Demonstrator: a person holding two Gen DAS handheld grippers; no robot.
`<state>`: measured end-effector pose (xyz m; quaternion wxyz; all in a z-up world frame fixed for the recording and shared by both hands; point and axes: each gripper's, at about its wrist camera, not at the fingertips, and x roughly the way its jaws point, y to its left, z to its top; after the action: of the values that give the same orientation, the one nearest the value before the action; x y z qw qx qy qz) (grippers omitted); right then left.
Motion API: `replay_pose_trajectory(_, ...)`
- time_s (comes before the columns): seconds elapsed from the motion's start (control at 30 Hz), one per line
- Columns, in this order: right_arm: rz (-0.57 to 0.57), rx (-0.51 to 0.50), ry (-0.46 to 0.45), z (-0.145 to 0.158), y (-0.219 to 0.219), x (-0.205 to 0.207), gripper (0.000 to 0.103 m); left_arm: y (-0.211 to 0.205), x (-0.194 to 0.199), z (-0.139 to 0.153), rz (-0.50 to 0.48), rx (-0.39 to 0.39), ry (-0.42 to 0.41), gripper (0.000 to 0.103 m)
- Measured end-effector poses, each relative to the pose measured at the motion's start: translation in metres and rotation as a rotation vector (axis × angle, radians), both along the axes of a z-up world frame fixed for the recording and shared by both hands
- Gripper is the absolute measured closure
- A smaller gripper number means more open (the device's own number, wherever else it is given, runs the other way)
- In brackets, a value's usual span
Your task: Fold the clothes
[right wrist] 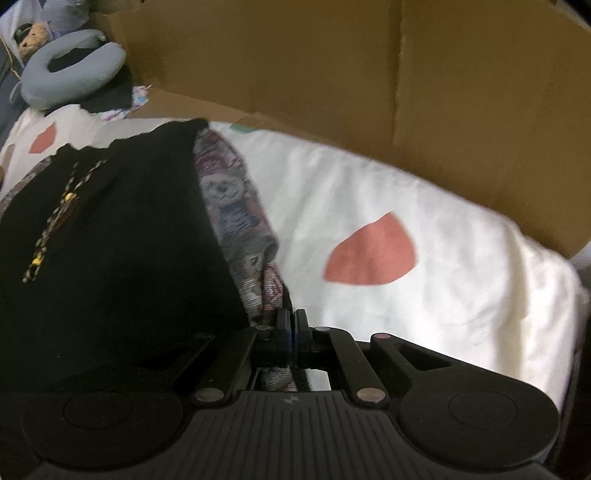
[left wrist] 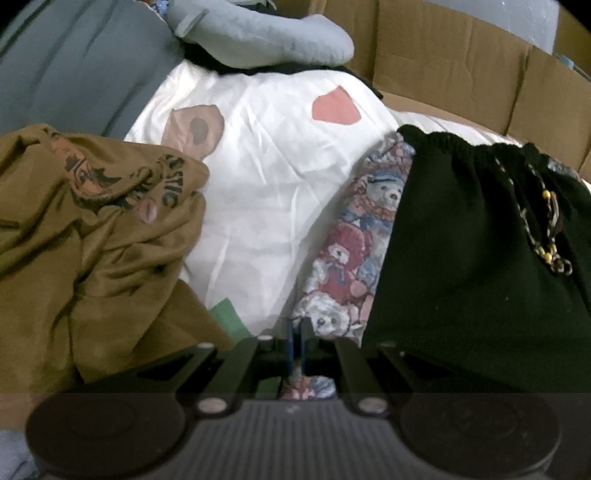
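Two grippers work one garment: the left gripper (left wrist: 296,328) is pinched together on the near edge of the teddy-bear print fabric (left wrist: 354,236), and the right gripper (right wrist: 291,319) is clamped on the same cloth's other near corner. The black knit garment (left wrist: 465,236) lies on top of it, on the white bedsheet (left wrist: 266,177). If the pinches catch only the print layer, a lift would likely slide the black piece askew. The crumpled brown shirt (left wrist: 92,229) crowds the left side; a cardboard wall (right wrist: 332,66) closes the far edge, with a grey neck pillow (left wrist: 258,33) beyond.
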<state>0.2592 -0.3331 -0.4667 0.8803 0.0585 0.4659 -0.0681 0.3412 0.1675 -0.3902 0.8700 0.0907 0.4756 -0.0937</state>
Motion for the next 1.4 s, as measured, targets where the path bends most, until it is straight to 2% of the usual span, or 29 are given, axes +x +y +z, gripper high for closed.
replay_pose_trajectory(0.2, -0.052, -0.07, 0.017, 0.003, -0.009, 0.005, 0.103, 0.002, 0.005, -0.009, 0.022, 0.018, 0.027, 0.099)
replay_pose_trajectory(0.3, -0.079, -0.085, 0.048, -0.01, -0.012, 0.009, 0.103, 0.002, 0.01, -0.019, 0.032, 0.034, 0.049, 0.099)
replay_pose_trajectory(0.4, -0.146, -0.121, 0.045, -0.012, -0.019, 0.011, 0.103, -0.001, 0.012, -0.016, 0.028, 0.038, 0.063, 0.098)
replay_pose_trajectory(0.5, -0.188, -0.049, -0.002, -0.001, -0.035, 0.008, 0.103, 0.001, 0.01, -0.008, 0.034, -0.008, 0.058, 0.094)
replay_pose_trajectory(0.63, -0.152, 0.01, -0.068, 0.013, -0.038, 0.008, 0.099, -0.002, 0.014, 0.002, 0.039, -0.015, 0.015, 0.092)
replay_pose_trajectory(0.7, -0.133, 0.037, -0.073, 0.013, -0.035, 0.013, 0.09, -0.004, 0.02, 0.005, 0.048, -0.03, 0.008, 0.086)
replay_pose_trajectory(0.8, -0.111, 0.062, -0.074, 0.008, -0.027, 0.02, 0.08, -0.01, 0.03, 0.011, 0.034, -0.057, -0.008, 0.081)
replay_pose_trajectory(0.87, -0.112, 0.08, -0.072, 0.005, -0.023, 0.024, 0.079, -0.017, 0.038, 0.013, 0.02, -0.07, -0.018, 0.076)
replay_pose_trajectory(1.17, -0.18, 0.129, -0.095, 0.0, -0.023, 0.044, 0.077, -0.048, 0.073, -0.006, 0.054, -0.103, -0.017, 0.075)
replay_pose_trajectory(1.27, -0.167, 0.125, -0.09, -0.002, -0.019, 0.053, 0.071, -0.055, 0.076, -0.014, 0.047, -0.1, 0.001, 0.075)
replay_pose_trajectory(1.4, -0.138, 0.131, -0.048, -0.011, -0.012, 0.062, 0.068, -0.06, 0.075, -0.022, 0.026, -0.074, 0.023, 0.072)
